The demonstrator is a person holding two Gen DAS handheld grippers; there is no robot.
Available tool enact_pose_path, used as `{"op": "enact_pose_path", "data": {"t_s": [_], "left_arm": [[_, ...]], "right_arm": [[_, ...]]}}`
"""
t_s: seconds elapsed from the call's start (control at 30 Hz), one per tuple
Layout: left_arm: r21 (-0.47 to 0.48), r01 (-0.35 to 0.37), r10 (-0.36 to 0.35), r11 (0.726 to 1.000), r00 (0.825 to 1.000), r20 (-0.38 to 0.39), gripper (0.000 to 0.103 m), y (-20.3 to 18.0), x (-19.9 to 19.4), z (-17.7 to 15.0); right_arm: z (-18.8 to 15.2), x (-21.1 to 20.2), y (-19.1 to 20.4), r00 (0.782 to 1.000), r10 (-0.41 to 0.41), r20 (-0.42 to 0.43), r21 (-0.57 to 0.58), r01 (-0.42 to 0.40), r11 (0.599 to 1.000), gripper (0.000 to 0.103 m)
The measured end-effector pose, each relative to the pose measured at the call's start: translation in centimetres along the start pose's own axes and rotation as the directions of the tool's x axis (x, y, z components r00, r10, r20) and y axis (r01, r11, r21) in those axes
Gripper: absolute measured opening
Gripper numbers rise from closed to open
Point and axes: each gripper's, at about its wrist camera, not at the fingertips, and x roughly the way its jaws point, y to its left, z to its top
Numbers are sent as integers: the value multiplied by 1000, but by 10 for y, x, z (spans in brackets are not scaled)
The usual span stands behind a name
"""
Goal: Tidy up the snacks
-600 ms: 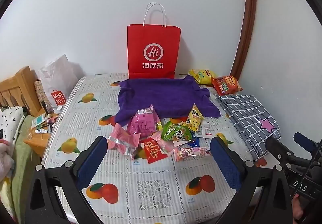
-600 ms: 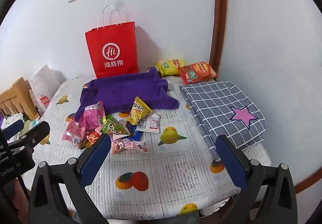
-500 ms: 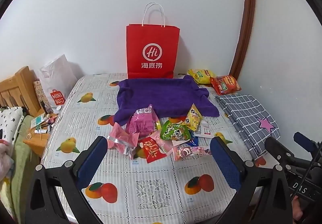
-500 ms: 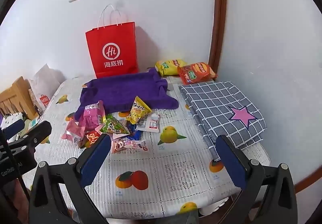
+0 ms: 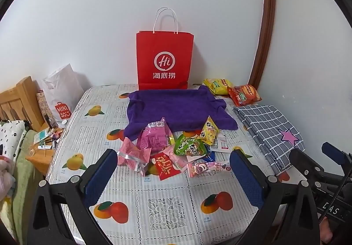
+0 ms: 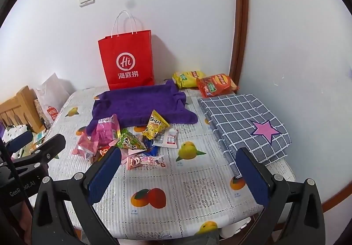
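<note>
I have both grippers hovering over the near edge of the table (image 5: 176,205), the left gripper (image 5: 173,170) and the right gripper (image 6: 179,168) each with jaws spread wide and empty. The snack pile (image 5: 176,150) lies just in front of the purple towel (image 5: 178,108); two chip bags (image 6: 204,83) sit behind the towel's right corner.
</note>
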Motion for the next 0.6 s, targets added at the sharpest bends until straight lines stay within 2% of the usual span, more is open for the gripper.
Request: {"op": "enact_pose_path", "data": {"t_s": [0.6], "left_arm": [[10, -7, 7, 1000, 1000, 9, 103, 0, -3, -4]], "right_arm": [[-2, -4, 0, 1000, 14, 2, 13, -14, 1000, 102]]}}
